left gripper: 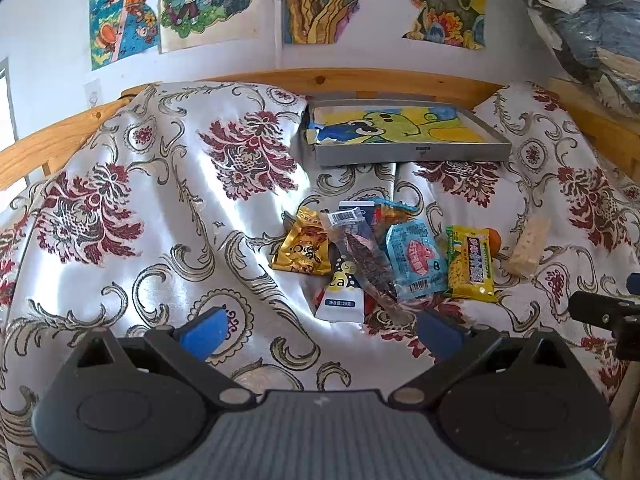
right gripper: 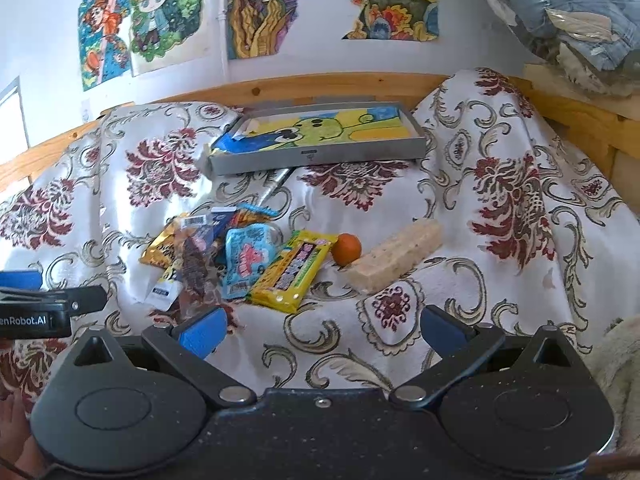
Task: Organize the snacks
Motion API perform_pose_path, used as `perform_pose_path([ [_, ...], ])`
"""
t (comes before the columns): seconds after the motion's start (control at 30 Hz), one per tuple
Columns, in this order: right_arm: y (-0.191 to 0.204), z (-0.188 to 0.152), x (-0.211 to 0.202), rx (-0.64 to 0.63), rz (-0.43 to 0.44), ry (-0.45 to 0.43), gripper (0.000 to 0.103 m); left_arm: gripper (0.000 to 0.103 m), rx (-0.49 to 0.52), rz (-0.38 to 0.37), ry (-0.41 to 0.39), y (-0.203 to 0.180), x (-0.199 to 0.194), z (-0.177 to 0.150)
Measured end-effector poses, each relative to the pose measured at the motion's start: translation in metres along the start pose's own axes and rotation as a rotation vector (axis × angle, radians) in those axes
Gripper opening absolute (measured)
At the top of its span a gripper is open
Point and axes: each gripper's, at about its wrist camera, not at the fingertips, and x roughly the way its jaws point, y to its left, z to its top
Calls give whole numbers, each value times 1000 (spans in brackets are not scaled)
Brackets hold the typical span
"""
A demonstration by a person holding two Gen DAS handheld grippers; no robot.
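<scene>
Snack pile: a heap of small packets sits mid-cloth on the patterned bedspread point(left gripper: 168, 216), in front of the shallow grey box point(left gripper: 408, 152).
Yellow bar point(right gripper: 291, 271): long axis runs from near-left to far-right in the right wrist view; in the left wrist view it looks almost straight away from the camera.
Clear strip packet point(left gripper: 362, 256): lies on top of the pile, barcode end far, slanting toward the near right.
Pale block point(right gripper: 396, 256): a wrapped cream-coloured bar, apart from the pile on its right, tilted far end to the right.
Blue packet point(left gripper: 416, 260): between the clear strip and the yellow bar, touching both.
Gold packet point(left gripper: 302, 250): left edge of the pile.
Hidden: the white sachet point(left gripper: 340, 300) is partly under the clear strip; packets beneath are too covered to make out.
Orange ball point(right gripper: 346, 249): plain in the right wrist view, only a sliver behind the yellow bar in the left.
Left gripper point(left gripper: 320, 330): fingers spread wide, holding nothing, just short of the pile.
Right gripper point(right gripper: 320, 330): fingers spread wide, holding nothing, over bare cloth near the pile.
</scene>
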Motion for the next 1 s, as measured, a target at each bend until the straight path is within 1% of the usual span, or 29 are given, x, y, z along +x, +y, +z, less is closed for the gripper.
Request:
perform_pose_path([
  [0.23, -7, 12, 10, -16, -26, -4, 102, 103, -9, -1, 29, -11, 18, 8],
  [0.37, -13, 25, 22, -62, -34, -17, 102, 103, 16, -7, 34, -21, 30, 13],
  [0.5, -19, 35, 37, -67, -27, -4, 102, 103, 42, 3, 63, -29, 44, 19],
  [0.67, -28, 48, 59, -62, 18, 46, 102, 103, 51, 3, 85, -35, 58, 26],
  [0.87, -48, 64, 86, -54, 28, 93, 102, 103, 86, -29, 81, -55, 70, 36],
  [0.93, -57, 68, 97, -39, 53, 124, 102, 103, 105, -47, 79, -64, 75, 39],
  [1.0, -69, 71, 110, 8, 97, 173, 102, 103, 119, -62, 80, -72, 79, 42],
])
